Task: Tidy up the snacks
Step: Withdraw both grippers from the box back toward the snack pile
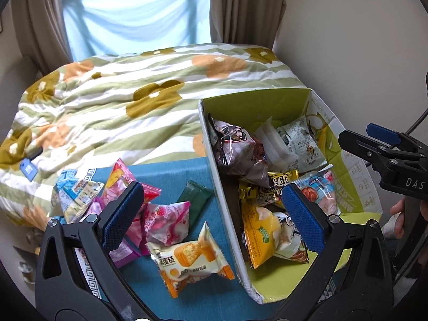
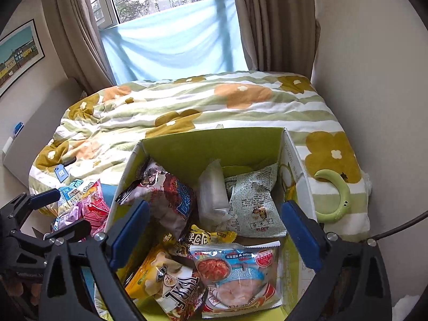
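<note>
Left wrist view: the left gripper point(image 1: 211, 211) hangs released, jaws wide, above loose packets on the teal cloth mat point(image 1: 171, 171). An orange-and-white cake packet point(image 1: 191, 260) lies just beside the green-lined cardboard box point(image 1: 256, 101), near a dark green sachet point(image 1: 196, 200) and pink wrappers point(image 1: 165, 222). The right gripper point(image 2: 215, 228) is likewise spread wide over the box, holding nothing, above a clear blue-and-red shrimp snack bag point(image 2: 236, 275) and a yellow chip bag point(image 2: 149, 272)
</note>
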Action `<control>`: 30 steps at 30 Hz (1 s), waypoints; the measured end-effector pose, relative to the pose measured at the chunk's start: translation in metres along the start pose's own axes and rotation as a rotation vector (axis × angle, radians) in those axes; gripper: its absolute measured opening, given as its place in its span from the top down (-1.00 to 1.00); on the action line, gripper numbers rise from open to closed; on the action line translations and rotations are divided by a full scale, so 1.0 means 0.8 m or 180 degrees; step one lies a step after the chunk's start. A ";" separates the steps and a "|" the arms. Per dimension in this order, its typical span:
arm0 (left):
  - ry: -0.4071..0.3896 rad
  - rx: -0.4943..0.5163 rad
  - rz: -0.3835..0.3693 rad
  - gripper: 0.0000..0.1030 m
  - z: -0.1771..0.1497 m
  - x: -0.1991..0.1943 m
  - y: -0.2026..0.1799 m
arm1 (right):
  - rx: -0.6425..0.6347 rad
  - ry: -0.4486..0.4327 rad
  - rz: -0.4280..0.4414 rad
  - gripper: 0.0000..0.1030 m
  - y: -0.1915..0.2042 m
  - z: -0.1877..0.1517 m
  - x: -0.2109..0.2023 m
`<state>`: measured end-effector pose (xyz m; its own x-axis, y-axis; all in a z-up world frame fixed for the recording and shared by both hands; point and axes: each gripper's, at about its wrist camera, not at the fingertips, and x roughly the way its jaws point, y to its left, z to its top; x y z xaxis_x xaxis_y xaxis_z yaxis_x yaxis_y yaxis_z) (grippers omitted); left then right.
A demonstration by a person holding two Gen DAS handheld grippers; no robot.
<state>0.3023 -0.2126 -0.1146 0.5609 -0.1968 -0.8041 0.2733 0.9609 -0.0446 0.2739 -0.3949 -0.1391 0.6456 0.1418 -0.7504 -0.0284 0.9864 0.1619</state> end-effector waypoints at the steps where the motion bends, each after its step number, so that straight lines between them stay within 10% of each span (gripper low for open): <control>1: -0.0023 -0.0003 0.0014 -0.99 -0.004 -0.008 -0.002 | 0.0001 -0.0029 0.0013 -0.91 0.000 -0.002 -0.008; 18: -0.0349 -0.0384 0.0746 -0.99 -0.136 -0.175 0.044 | -0.0411 -0.0230 0.0504 -0.91 0.058 -0.078 -0.126; 30: -0.0354 -0.0448 0.0617 -0.99 -0.187 -0.189 0.138 | -0.0503 -0.0060 0.0699 -0.91 0.137 -0.134 -0.122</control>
<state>0.1307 -0.0474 -0.0871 0.6768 -0.0190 -0.7359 0.0453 0.9988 0.0158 0.1257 -0.2916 -0.1168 0.6248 0.3535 -0.6962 -0.2871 0.9332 0.2162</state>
